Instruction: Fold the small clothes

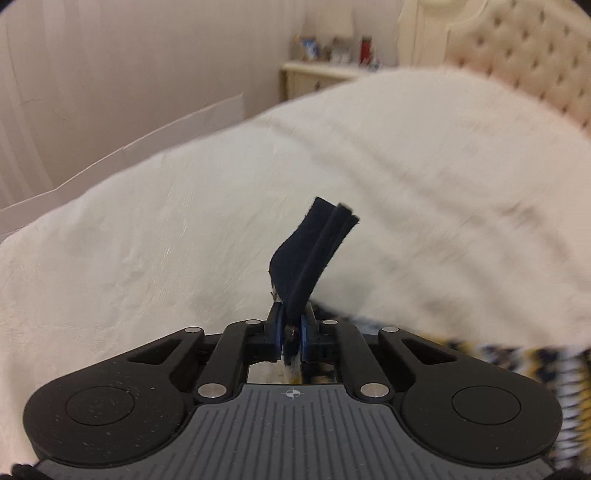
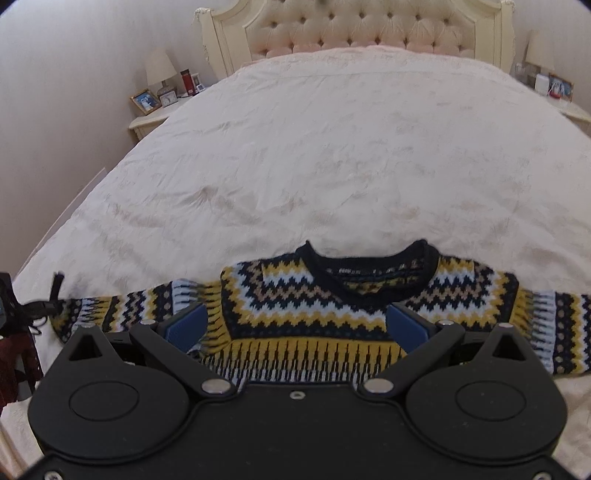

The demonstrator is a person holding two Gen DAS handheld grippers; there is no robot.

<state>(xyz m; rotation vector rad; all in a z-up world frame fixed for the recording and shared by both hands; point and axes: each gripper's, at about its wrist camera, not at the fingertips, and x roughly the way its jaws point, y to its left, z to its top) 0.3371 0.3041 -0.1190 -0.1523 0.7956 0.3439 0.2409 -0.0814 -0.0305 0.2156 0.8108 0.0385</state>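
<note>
A small knitted sweater (image 2: 314, 306) with yellow, navy, white and tan zigzag bands lies flat on the white bedspread (image 2: 332, 155), neck away from me, sleeves spread left and right. My right gripper (image 2: 295, 325) is open, hovering over the sweater's chest, with a blue pad on each side. My left gripper (image 1: 291, 332) is shut on the navy cuff (image 1: 314, 243) of the left sleeve, which sticks up between the pads. The left gripper also shows at the left edge of the right wrist view (image 2: 37, 306). The sleeve's pattern (image 1: 517, 358) trails to the right, blurred.
A tufted cream headboard (image 2: 362, 29) stands at the far end of the bed. Nightstands with lamps, photo frames and small items stand at both sides (image 2: 159, 107) (image 2: 554, 92). The bed's left edge borders a pale wall (image 1: 110, 74).
</note>
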